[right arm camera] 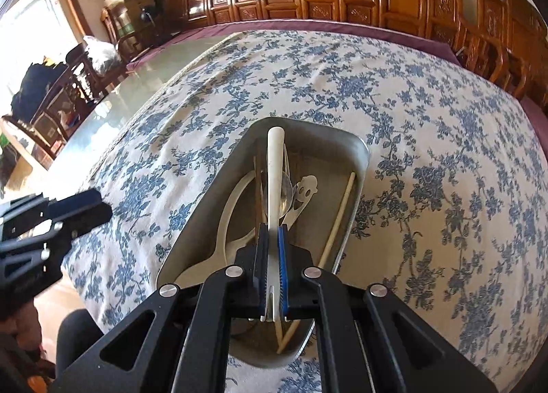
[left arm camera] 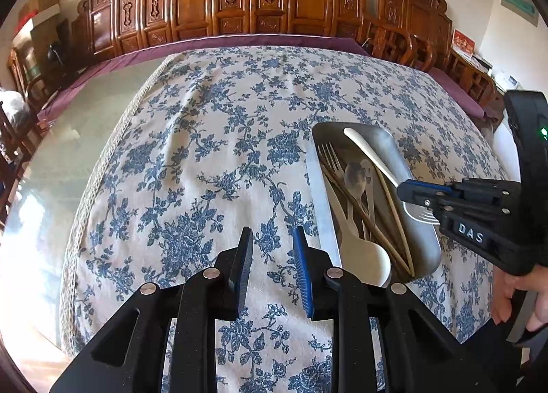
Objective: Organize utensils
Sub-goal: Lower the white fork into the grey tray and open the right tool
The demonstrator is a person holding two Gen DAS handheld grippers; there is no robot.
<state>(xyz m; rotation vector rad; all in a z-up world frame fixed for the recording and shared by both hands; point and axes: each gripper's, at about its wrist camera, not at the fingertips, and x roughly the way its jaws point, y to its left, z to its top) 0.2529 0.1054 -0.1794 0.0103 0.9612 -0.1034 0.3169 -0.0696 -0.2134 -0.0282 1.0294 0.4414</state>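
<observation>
Right tongs (right arm camera: 273,249) clamped on white fork (right arm camera: 275,167), held above metal tray (right arm camera: 356,160); handle runs far, away from the tongs, along the tray's long axis, tines at the near end. Left tongs (left arm camera: 273,249) slightly apart, empty, over floral counter (left arm camera: 205,153) just left of tray. Right hand nearer; likely next: lower fork in lengthwise.
</observation>
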